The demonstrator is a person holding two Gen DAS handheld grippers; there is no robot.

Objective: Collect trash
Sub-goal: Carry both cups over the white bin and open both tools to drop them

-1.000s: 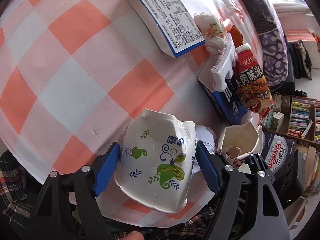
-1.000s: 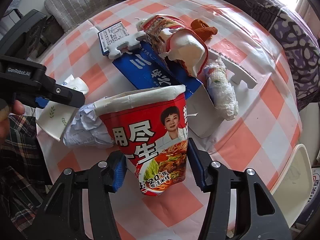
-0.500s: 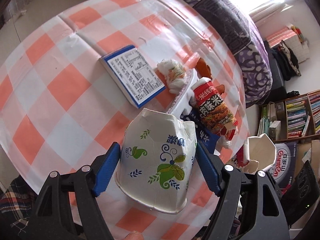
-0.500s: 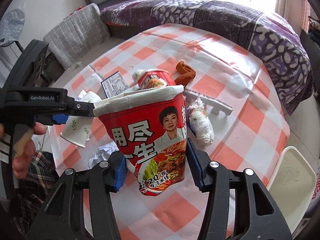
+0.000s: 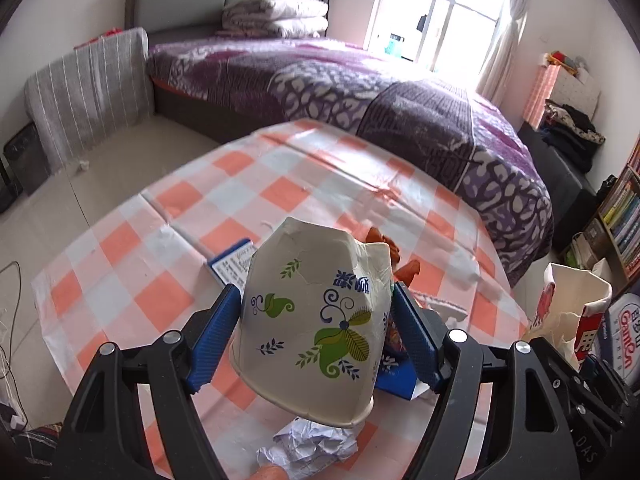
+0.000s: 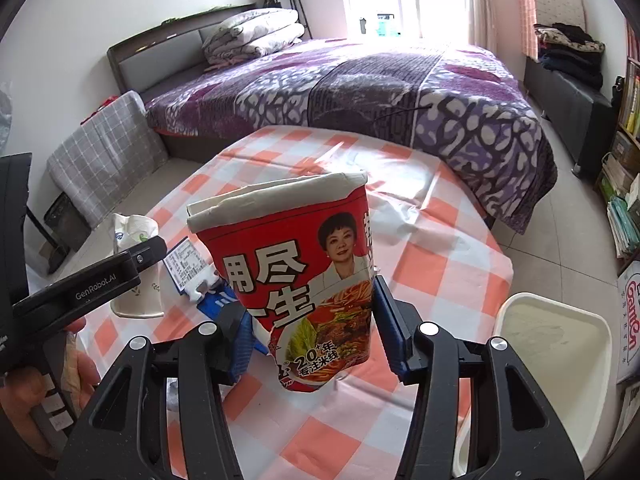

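Your left tongs (image 5: 316, 344) pinched a crushed white floral paper cup (image 5: 310, 320); your right tongs (image 6: 312, 330) pinched a torn red noodle cup (image 6: 296, 276). Either (both flimsy) could have buckled and slipped out above the checked counter (image 6: 432, 248).

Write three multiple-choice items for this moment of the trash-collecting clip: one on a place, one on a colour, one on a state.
1. Where is the crumpled paper ball?
A. on the bed
B. on the checked tablecloth, below the white cup
C. inside the red cup

2. Main colour of the noodle cup in the right hand-held gripper?
A. red
B. green
C. black

3. What state is the left hand-held gripper in?
A. open and holding nothing
B. shut on the white paper cup
C. out of view

Key: B, the paper ball lies on the tablecloth; A, the noodle cup in the right hand-held gripper is red; B, the left hand-held gripper pinches the white paper cup.
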